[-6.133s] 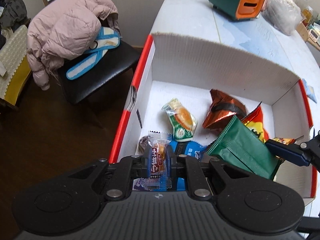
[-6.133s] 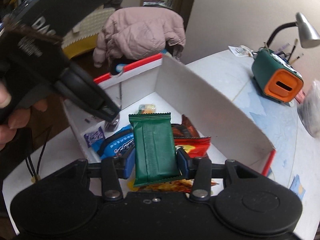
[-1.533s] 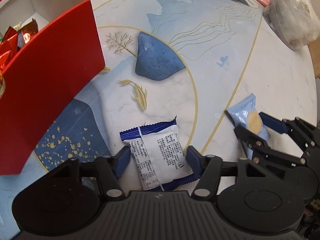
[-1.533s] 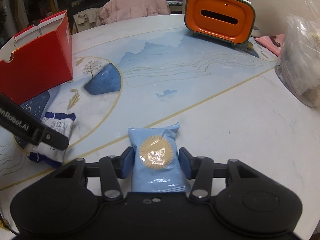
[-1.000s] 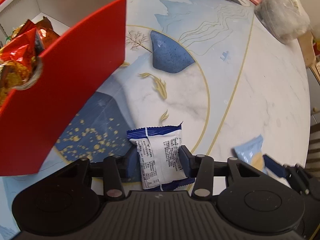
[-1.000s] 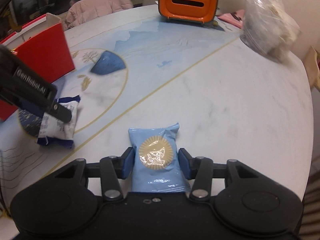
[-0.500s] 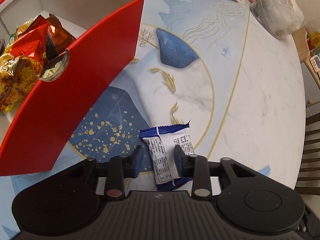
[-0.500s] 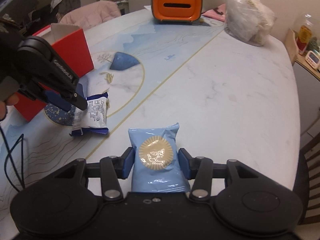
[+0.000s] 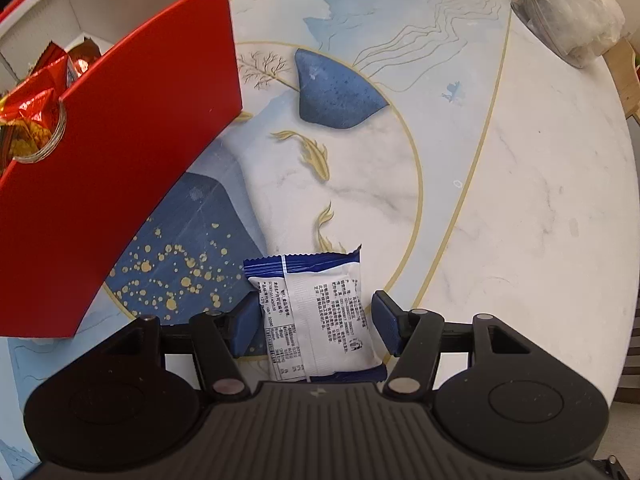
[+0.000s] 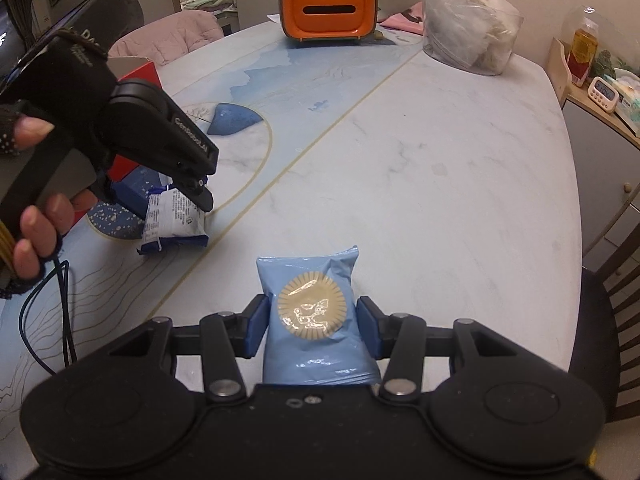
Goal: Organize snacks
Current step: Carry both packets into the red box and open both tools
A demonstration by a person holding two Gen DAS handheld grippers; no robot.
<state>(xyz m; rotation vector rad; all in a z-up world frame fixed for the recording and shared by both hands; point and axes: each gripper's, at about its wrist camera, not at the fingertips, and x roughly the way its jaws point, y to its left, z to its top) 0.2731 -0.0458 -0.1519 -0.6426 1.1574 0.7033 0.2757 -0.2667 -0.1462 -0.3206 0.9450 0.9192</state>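
Note:
A white and dark blue snack packet (image 9: 316,312) lies on the table between the fingers of my left gripper (image 9: 316,324), whose jaws stand apart with a gap on the right side. The packet and the left gripper (image 10: 176,188) also show in the right wrist view (image 10: 174,220). My right gripper (image 10: 314,326) is shut on a light blue snack packet (image 10: 316,320) with a round cookie print, held above the table. The red snack box (image 9: 120,140) stands at the left, with several foil packets (image 9: 36,100) inside.
An orange and green tissue holder (image 10: 329,10) stands at the table's far side. A clear plastic bag (image 10: 468,38) sits at the far right. A chair (image 10: 612,320) stands at the table's right edge. A black cable (image 10: 60,320) trails at the left.
My left gripper's jaws have opened and the white and blue packet now rests loose between them. My right gripper has risen a little with the light blue packet.

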